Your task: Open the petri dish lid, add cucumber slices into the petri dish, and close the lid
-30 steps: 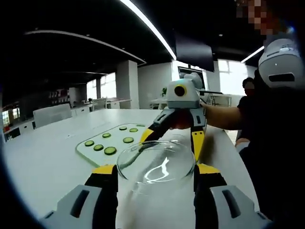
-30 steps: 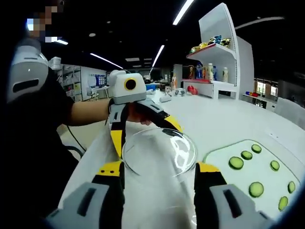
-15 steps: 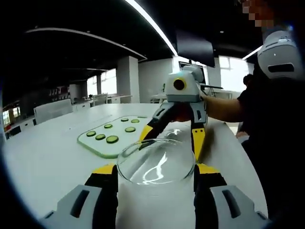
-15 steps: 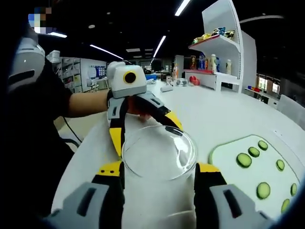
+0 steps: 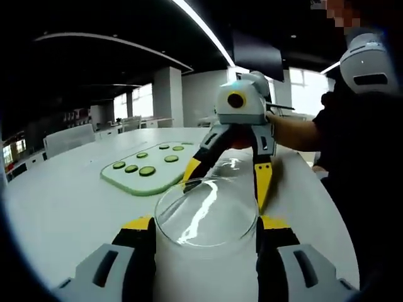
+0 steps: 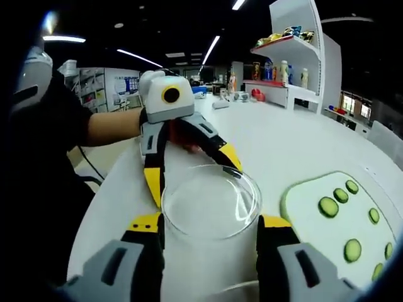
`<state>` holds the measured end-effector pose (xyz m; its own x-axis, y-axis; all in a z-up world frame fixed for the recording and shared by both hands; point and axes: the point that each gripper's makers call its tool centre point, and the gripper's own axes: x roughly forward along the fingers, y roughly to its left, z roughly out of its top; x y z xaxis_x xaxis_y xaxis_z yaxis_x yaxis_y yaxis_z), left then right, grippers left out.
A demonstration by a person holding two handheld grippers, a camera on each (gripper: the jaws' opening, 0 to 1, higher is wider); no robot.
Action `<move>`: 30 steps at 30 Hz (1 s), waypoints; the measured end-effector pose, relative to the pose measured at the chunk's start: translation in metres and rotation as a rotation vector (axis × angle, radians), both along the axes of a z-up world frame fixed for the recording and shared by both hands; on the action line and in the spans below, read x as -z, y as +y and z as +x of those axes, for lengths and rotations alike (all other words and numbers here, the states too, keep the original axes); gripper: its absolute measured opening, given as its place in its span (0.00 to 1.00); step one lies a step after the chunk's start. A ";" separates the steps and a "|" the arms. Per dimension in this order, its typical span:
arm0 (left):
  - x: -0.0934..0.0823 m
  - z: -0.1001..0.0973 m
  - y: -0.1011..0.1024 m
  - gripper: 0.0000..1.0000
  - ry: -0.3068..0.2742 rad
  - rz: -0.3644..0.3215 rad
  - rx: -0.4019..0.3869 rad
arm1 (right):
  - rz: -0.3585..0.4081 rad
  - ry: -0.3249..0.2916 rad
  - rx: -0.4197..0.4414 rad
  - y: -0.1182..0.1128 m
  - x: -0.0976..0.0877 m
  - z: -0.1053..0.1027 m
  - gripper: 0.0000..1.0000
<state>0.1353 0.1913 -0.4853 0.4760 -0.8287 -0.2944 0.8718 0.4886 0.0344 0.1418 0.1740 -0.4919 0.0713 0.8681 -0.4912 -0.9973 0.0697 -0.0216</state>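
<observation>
A round clear glass petri dish (image 5: 204, 217) sits between my left gripper's (image 5: 206, 224) yellow-tipped jaws, which are shut on its sides. Facing it, my right gripper (image 5: 227, 177) holds a second glassy piece, apparently the lid (image 5: 234, 166), just behind the dish. In the right gripper view, clear glass (image 6: 211, 202) spans my right gripper (image 6: 211, 223), shut on it, and the left gripper (image 6: 190, 170) touches its far rim. I cannot tell for sure which piece is the lid. Cucumber slices (image 5: 148, 170) (image 6: 328, 206) lie on a pale green board (image 5: 135, 184) (image 6: 302, 207) beside the grippers.
All of this is over a long white table (image 5: 63, 214) (image 6: 296, 145). A person in a dark top (image 5: 368, 163) (image 6: 38, 163) stands at the table's edge behind the grippers. A white shelf with bottles (image 6: 289, 69) stands at the far end.
Both views have tipped and shifted, so the board sits differently in each. The two grippers stay facing each other, still shut on the glass, with the right one a little higher and closer.
</observation>
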 end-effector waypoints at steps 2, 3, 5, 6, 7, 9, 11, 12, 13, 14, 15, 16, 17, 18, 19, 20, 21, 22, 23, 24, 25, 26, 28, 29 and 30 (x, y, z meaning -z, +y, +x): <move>0.001 -0.001 -0.001 0.63 0.001 0.001 0.004 | -0.004 0.004 -0.001 0.000 0.001 -0.002 0.57; 0.001 -0.001 -0.001 0.63 0.002 0.001 0.004 | -0.006 0.005 0.000 -0.001 0.002 -0.002 0.57; 0.001 -0.001 -0.001 0.63 0.005 0.000 0.004 | -0.008 0.003 0.002 -0.001 0.002 -0.003 0.57; 0.001 -0.001 -0.001 0.63 0.005 -0.001 0.003 | -0.011 0.005 0.003 -0.001 0.002 -0.003 0.57; 0.001 -0.001 -0.001 0.63 0.006 -0.002 0.003 | -0.014 0.004 0.003 -0.001 0.003 -0.003 0.57; 0.001 -0.001 -0.001 0.63 0.007 -0.003 0.002 | -0.019 0.006 0.003 -0.002 0.003 -0.004 0.57; 0.001 -0.002 -0.001 0.63 0.007 -0.003 0.001 | -0.022 0.006 0.002 -0.002 0.003 -0.005 0.57; 0.001 -0.002 -0.001 0.63 0.009 -0.003 0.002 | -0.021 0.008 0.001 -0.002 0.003 -0.005 0.57; 0.001 -0.002 -0.001 0.63 0.011 -0.003 0.002 | -0.020 0.008 0.001 -0.002 0.003 -0.005 0.57; 0.001 -0.002 -0.001 0.63 0.012 -0.003 0.002 | -0.020 0.008 0.001 -0.002 0.003 -0.006 0.57; 0.001 -0.003 -0.001 0.63 0.013 -0.003 0.001 | -0.022 0.006 0.000 -0.003 0.003 -0.006 0.57; 0.001 -0.003 -0.001 0.63 0.011 -0.003 0.000 | -0.021 0.004 -0.002 -0.003 0.002 -0.006 0.58; 0.001 -0.003 -0.001 0.63 0.011 -0.003 0.000 | -0.019 0.004 -0.003 -0.003 0.002 -0.006 0.58; 0.001 -0.003 -0.001 0.64 0.008 -0.005 0.000 | -0.018 0.004 -0.003 -0.004 0.001 -0.006 0.59; 0.000 -0.003 -0.001 0.64 0.005 -0.008 0.000 | -0.014 0.004 -0.002 -0.004 0.000 -0.006 0.61; -0.001 -0.004 -0.001 0.64 0.002 -0.013 0.001 | -0.011 0.004 0.001 -0.004 0.000 -0.006 0.63; -0.003 -0.004 0.000 0.64 -0.001 -0.017 0.002 | 0.001 0.004 0.003 -0.005 -0.003 -0.006 0.64; -0.003 -0.004 0.000 0.64 -0.002 -0.019 0.002 | 0.008 0.007 0.005 -0.006 -0.004 -0.006 0.66; -0.006 -0.004 0.001 0.65 -0.003 -0.036 -0.002 | 0.012 0.007 0.007 -0.007 -0.006 -0.006 0.66; -0.007 -0.004 0.001 0.66 -0.004 -0.038 -0.003 | 0.017 0.004 0.011 -0.008 -0.007 -0.006 0.66; -0.008 -0.004 0.001 0.67 -0.007 -0.041 -0.003 | 0.023 -0.002 0.014 -0.009 -0.009 -0.006 0.66; -0.010 -0.005 0.001 0.69 -0.011 -0.046 -0.001 | 0.036 -0.015 0.029 -0.013 -0.013 -0.004 0.67; -0.014 -0.008 0.002 0.74 -0.018 -0.051 -0.004 | 0.065 -0.033 0.061 -0.021 -0.021 0.000 0.69; -0.019 -0.006 0.003 0.75 -0.032 -0.054 -0.016 | 0.096 -0.033 0.096 -0.028 -0.029 0.004 0.70; -0.021 -0.007 0.004 0.75 -0.035 -0.054 -0.022 | 0.122 -0.033 0.117 -0.034 -0.034 0.008 0.70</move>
